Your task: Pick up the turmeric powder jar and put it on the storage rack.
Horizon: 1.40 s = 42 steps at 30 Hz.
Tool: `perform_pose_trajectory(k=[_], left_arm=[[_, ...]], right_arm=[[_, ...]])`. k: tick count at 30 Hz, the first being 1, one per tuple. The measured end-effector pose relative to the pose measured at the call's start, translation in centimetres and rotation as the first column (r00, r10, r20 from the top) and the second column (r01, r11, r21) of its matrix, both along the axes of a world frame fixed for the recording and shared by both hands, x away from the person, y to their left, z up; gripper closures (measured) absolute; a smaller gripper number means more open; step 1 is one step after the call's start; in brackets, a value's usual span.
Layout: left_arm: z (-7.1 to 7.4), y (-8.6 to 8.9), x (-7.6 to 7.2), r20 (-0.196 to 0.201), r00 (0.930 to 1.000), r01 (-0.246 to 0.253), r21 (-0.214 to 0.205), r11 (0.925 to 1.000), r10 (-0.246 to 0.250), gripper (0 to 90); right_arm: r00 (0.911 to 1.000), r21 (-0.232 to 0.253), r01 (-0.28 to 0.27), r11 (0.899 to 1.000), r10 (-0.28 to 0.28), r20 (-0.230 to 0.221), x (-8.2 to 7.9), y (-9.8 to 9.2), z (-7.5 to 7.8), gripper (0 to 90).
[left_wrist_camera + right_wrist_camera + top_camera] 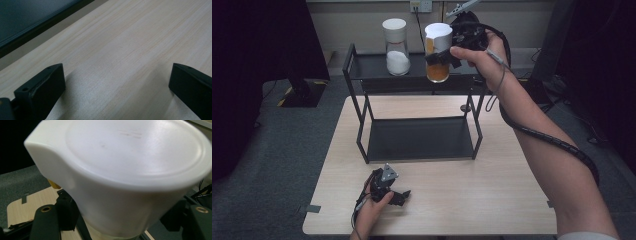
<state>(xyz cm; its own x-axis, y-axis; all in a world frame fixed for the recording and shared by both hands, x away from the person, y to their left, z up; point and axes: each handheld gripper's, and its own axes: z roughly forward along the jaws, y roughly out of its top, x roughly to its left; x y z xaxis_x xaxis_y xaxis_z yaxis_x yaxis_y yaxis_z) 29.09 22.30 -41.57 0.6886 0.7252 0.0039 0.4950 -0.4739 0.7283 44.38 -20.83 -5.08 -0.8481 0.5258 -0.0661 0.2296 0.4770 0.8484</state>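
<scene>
A clear jar of orange contents (437,73) with a white lid (438,31) hangs just above the right end of the black rack's top shelf (372,67). My right gripper (442,58) is shut on the jar's side, its jaws pointing left. In the right gripper view the white lid (130,165) looms close, with the black fingers (46,222) pressed on either side below it. My left gripper (398,196) rests on the wooden table (512,190) near the front edge. It stands open (116,87) with bare tabletop between its jaws.
A second jar, holding white powder (396,47) under a white lid, stands at the middle of the top shelf. The rack's lower shelf (419,137) sits bare on the table. Grey carpet surrounds the table; a wall socket (420,6) is behind.
</scene>
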Motion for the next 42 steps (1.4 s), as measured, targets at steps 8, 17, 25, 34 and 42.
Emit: perform_pose_trajectory(k=[8,17,25,34,42], left_arm=[[0.0,0.0,0.0,0.0,1.0,0.002,0.002,1.0,-0.002,0.1],[0.0,0.0,0.0,0.001,1.0,0.002,0.003,1.0,-0.002,0.1],[0.0,0.0,0.0,-0.001,1.0,0.002,0.001,1.0,-0.002,0.1],[0.0,0.0,0.0,-0.001,1.0,0.002,0.003,1.0,-0.002,0.1],[0.0,0.0,0.0,0.0,1.0,0.001,0.001,1.0,-0.001,0.1]], right_arm=[[0.9998,-0.001,0.02,1.0,-0.02,0.005,1.1,0.8,0.6,30.3],[0.9988,0.003,0.048,0.999,-0.048,-0.012,3.2,1.5,0.0,30.2],[0.9967,0.007,0.073,0.997,-0.073,-0.035,4.9,1.9,-0.7,30.2],[0.9952,0.007,0.086,0.996,-0.085,-0.049,6.0,1.8,-1.6,30.2],[0.9955,0.034,0.078,0.996,-0.076,-0.058,6.5,1.3,-2.1,30.1]])
